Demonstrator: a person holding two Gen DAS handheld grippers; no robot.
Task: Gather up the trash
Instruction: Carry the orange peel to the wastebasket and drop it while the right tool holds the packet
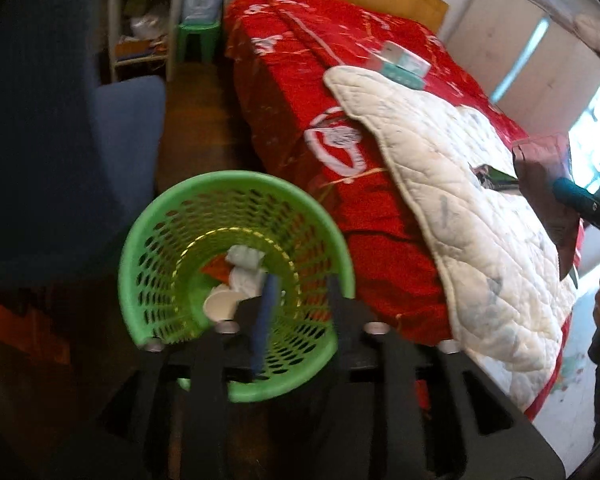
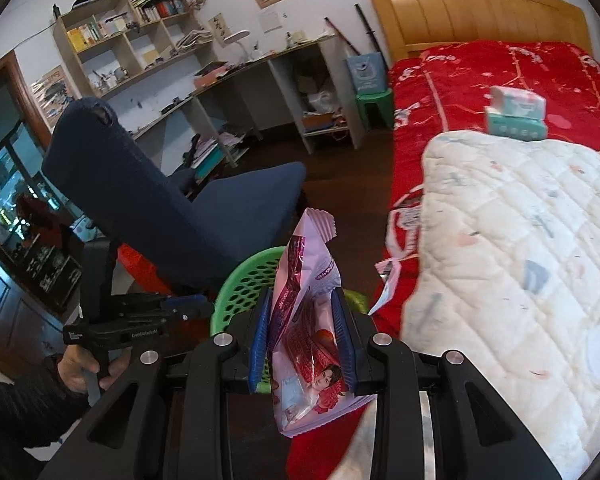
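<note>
In the left wrist view a green mesh basket (image 1: 236, 208) stands on the floor beside the bed, with white cups (image 1: 228, 300) and other scraps inside. My left gripper (image 1: 302, 284) hangs over its rim, open, with nothing between the fingers. In the right wrist view my right gripper (image 2: 302, 296) is shut on a pink snack packet (image 2: 308, 344), which stands upright between the blue pads. The basket (image 2: 240, 292) shows just behind the packet. The left gripper (image 2: 192, 307) is at the left, held by a hand (image 2: 80, 368). A small loose wrapper (image 2: 386, 280) lies at the bed's edge.
A bed with a red cover (image 2: 460, 80) and a white quilt (image 2: 520, 260) fills the right side, with a tissue pack (image 2: 516, 116) on it. A dark blue chair (image 2: 160, 200) stands close to the basket on the left. A desk and shelves (image 2: 140, 48) line the far wall.
</note>
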